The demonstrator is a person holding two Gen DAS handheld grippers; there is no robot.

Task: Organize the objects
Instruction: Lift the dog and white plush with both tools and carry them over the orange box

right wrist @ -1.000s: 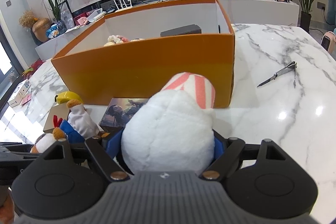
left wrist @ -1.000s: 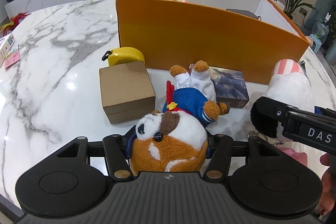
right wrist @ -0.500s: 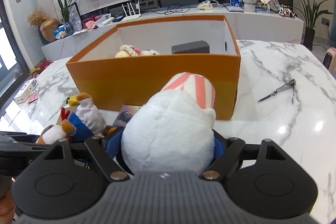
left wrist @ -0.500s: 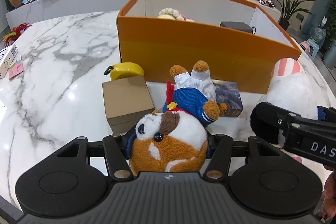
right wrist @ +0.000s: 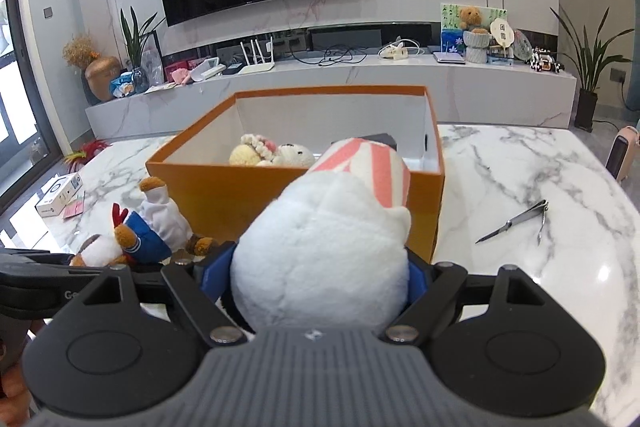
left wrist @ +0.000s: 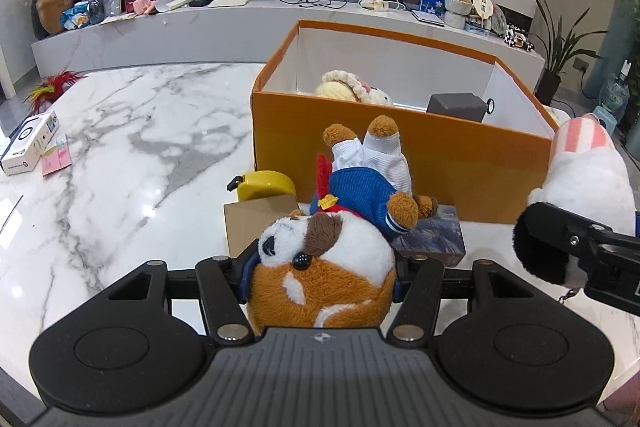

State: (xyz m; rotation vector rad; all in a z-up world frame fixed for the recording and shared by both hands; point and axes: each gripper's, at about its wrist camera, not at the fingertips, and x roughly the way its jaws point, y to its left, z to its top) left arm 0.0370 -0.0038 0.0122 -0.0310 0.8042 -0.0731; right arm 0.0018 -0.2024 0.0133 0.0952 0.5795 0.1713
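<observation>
My left gripper (left wrist: 322, 281) is shut on a brown and white plush dog (left wrist: 324, 267) in blue and white clothes, held above the marble table (left wrist: 120, 147). My right gripper (right wrist: 320, 267) is shut on a white plush (right wrist: 324, 255) with a pink striped hat, also lifted; it shows at the right of the left wrist view (left wrist: 588, 179). The orange box (right wrist: 304, 187) stands just ahead of both, open on top. Inside it lie a cream plush (right wrist: 256, 153) and a dark grey box (left wrist: 456, 105).
On the table before the orange box lie a brown cardboard box (left wrist: 256, 223), a yellow object (left wrist: 264, 183) and a dark printed box (left wrist: 436, 239). Nail clippers (right wrist: 516, 223) lie to the right. A white carton (left wrist: 30, 143) and pink paper lie far left.
Both grippers have risen with their plush toys. The orange box now sits lower in both views, so more of its inside shows.
</observation>
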